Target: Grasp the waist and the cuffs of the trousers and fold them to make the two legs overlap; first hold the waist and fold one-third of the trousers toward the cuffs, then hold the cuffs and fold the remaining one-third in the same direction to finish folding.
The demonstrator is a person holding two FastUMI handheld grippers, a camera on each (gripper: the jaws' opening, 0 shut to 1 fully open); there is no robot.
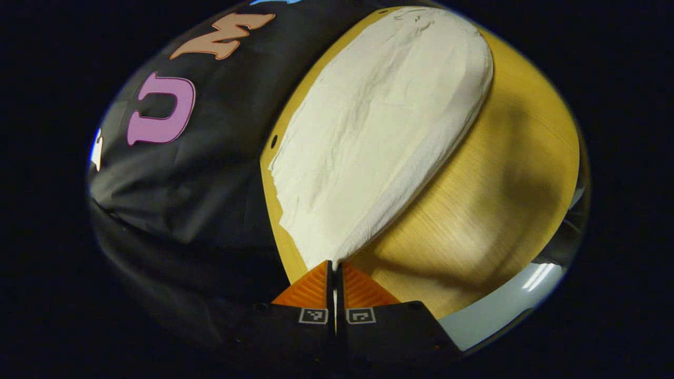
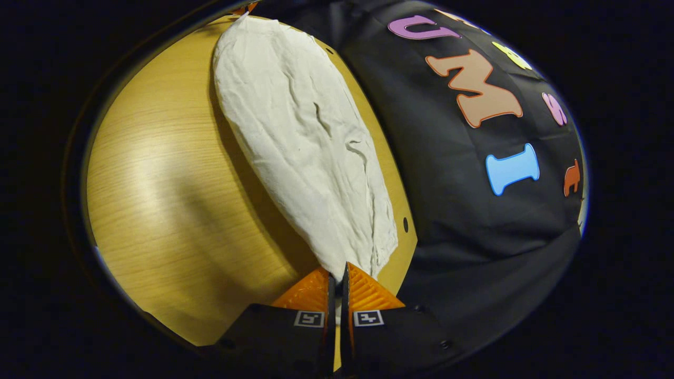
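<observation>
Cream-white trousers point(image 1: 379, 131) lie stretched along the far side of a wooden table point(image 1: 489, 210), the two legs stacked one on the other. In the left gripper view, my left gripper point(image 1: 335, 269) is shut on a corner of the cloth at one end. From the opposite end, the right gripper view shows the same trousers point(image 2: 305, 142) running away toward the top. My right gripper point(image 2: 337, 275) is shut on the near corner there. The cloth is pulled taut and slightly raised between both grips. Which end is the waist and which the cuffs I cannot tell.
The black booth wall point(image 1: 200, 173) hangs right behind the table's far edge, close to the trousers. Bare tabletop point(image 2: 174, 210) spreads on the near side of the cloth. A small dark hole point(image 2: 405, 225) sits in the table by the far edge.
</observation>
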